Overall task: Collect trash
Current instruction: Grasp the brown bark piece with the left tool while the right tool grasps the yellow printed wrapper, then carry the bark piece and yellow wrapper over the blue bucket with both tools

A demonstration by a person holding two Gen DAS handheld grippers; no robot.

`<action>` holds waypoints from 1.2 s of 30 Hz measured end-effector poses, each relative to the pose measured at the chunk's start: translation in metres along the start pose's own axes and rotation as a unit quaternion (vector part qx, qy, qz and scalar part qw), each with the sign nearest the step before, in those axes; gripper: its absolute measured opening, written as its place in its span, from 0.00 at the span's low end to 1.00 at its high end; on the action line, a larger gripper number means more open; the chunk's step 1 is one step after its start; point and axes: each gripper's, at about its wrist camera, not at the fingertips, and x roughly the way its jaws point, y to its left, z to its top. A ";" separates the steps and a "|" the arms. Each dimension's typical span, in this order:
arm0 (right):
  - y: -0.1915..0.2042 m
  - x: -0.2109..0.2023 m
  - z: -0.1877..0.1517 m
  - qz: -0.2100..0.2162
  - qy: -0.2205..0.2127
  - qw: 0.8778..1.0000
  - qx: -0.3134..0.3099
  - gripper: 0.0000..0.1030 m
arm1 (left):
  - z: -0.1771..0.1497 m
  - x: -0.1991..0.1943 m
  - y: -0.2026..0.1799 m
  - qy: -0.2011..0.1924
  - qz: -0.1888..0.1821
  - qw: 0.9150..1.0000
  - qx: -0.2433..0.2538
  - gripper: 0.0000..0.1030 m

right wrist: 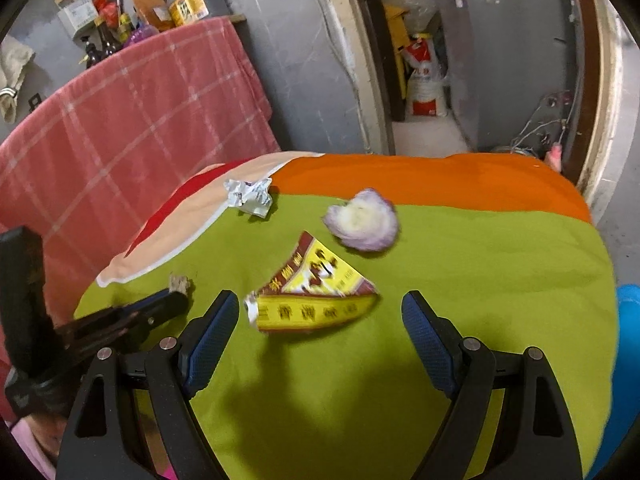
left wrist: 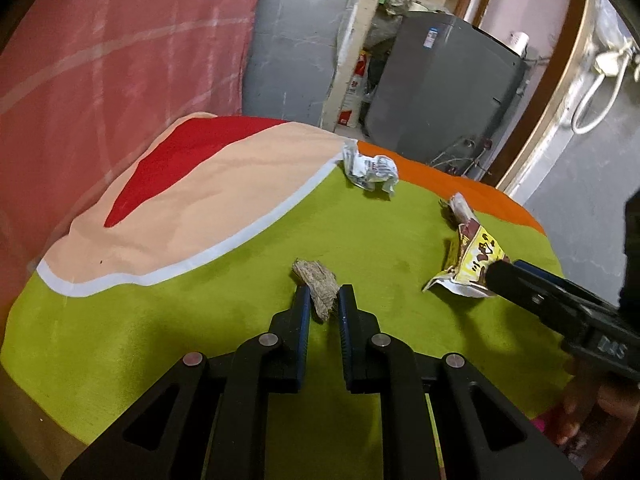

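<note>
- Left gripper (left wrist: 323, 294): jaws nearly together, clamped on a grey-brown scrap (left wrist: 316, 286). The scrap sticks out past the fingertips toward 12 o'clock in the left wrist view.
- Right gripper (right wrist: 316, 312): jaws wide apart, nothing between the pads.
- Key relation: the wrapper (right wrist: 314, 290), yellow and brown, lies flat on the cloth (right wrist: 480, 280) just ahead of the open right jaws, at 12 o'clock, offset toward the left finger. Its long axis runs roughly 9 to 3 o'clock, across the jaw line, so the jaws would close along its length. Judgement: a flat foil piece may need one finger slid under an edge.
- The right gripper is the nearer to the wrapper; the left one is occupied.
- Onion skin (right wrist: 362, 220): pale purple, beyond the wrapper at about 1 o'clock in the right wrist view, apart from it.
- Crumpled paper (right wrist: 250, 196): at 11 o'clock, farther off, on the seam of the cloth's colour patches.
- Containers: no bin or bag is clearly in view, so where the held scrap goes cannot be told. A blue object at the right edge, 3 o'clock, cannot be identified.
</note>
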 end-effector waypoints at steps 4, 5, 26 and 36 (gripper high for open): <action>0.002 0.018 0.007 -0.007 0.016 1.000 0.006 0.81 | -0.003 -0.004 0.000 -0.002 0.000 1.000 0.002 0.11; 0.004 0.022 0.007 -0.013 0.020 1.000 0.003 0.81 | -0.003 -0.004 -0.001 -0.002 0.000 1.000 0.002 0.11; 0.014 0.001 -0.017 -0.043 0.026 0.998 -0.046 0.51 | -0.010 -0.010 -0.012 -0.004 -0.017 0.999 0.029 0.11; 0.006 -0.020 -0.038 -0.034 0.001 0.999 -0.036 0.25 | -0.020 -0.022 -0.033 -0.021 -0.031 0.998 0.051 0.11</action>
